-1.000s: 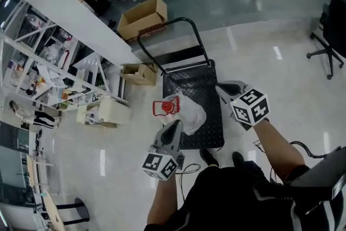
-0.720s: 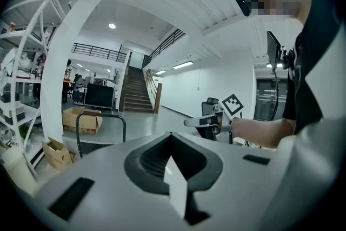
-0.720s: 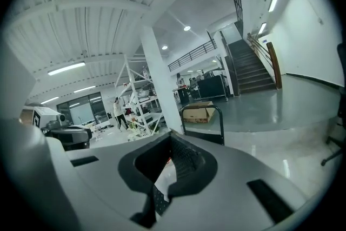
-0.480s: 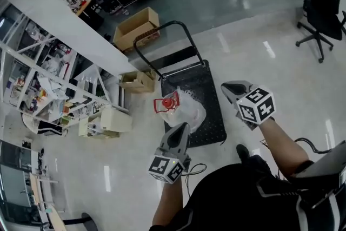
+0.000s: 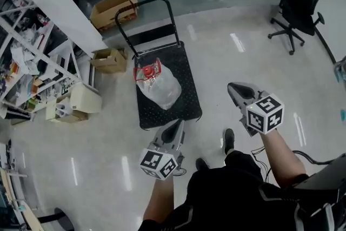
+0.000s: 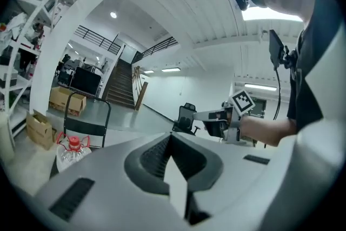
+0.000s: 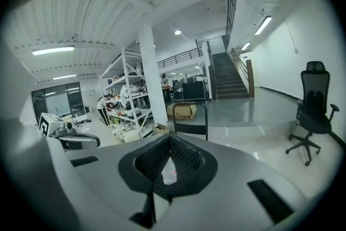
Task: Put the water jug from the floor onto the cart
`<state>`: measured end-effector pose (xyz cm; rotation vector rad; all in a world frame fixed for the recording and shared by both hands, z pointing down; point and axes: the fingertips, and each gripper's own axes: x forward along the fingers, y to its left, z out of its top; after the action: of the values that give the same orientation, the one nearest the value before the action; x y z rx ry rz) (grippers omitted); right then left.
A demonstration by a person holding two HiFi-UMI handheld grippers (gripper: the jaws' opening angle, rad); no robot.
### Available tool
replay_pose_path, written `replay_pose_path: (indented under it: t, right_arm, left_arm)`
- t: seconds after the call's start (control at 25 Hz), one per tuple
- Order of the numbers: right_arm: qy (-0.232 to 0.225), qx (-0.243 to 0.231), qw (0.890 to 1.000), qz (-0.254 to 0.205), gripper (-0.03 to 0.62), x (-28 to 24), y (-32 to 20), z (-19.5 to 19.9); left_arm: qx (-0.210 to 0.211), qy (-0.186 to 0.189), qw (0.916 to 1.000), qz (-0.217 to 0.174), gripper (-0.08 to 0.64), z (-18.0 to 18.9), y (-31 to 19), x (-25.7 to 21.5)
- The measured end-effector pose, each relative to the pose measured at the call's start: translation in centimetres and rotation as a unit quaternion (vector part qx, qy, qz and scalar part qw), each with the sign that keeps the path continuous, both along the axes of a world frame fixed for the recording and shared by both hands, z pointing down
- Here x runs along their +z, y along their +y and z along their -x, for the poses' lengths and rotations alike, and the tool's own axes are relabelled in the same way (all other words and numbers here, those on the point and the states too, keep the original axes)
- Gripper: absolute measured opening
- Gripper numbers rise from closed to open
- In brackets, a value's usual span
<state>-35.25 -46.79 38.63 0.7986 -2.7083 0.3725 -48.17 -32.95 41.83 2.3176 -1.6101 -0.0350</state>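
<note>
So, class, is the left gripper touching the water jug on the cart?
Apart. The head view shows the left gripper near the cart's front edge, with bare deck showing between it and the water jug.

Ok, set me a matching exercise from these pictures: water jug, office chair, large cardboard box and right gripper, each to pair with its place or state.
Things:
1. water jug
2. office chair
3. large cardboard box
4. right gripper

Places or states:
a. jaws shut, nothing held
b. beyond the handle of the cart
c. on the cart's deck
d. far right, away from the cart

Pairs: 1-c, 2-d, 3-b, 4-a
</note>
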Motion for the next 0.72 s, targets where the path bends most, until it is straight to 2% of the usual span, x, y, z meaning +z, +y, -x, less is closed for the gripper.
replay_pose_path:
  t: [0.08,0.24,0.44,0.64,0.72]
  right_arm:
    - [-0.004,0.003,1.0,-0.011,0.002,-1.4,2.4,-1.3]
    - [-0.014,0.01,1.0,-0.021,0.003,-2.2,6.1,-5.4]
    - [-0.033,-0.016,0.999,-0.02,0.003,-2.3,10.5,-8.2]
    - [-0.049,-0.049,0.997,-0.02,0.003,-1.8,15.7,-15.1]
    - [-0.05,-0.064,0.997,-0.02,0.003,-1.3,17.6,-18.8]
  left_arm:
    - [0.006,0.001,1.0,-0.003,-0.009,-1.0,1.8,-0.6]
    - [0.02,-0.02,0.9992,-0.029,-0.009,-5.1,4.3,-2.2]
    - [0.015,-0.022,0.9992,-0.031,-0.009,-9.1,7.4,-3.3]
    - [0.022,-0.066,0.9971,-0.029,-0.009,-17.9,11.0,-4.4]
    - [0.017,-0.067,0.9974,-0.02,-0.009,-21.9,12.6,-4.2]
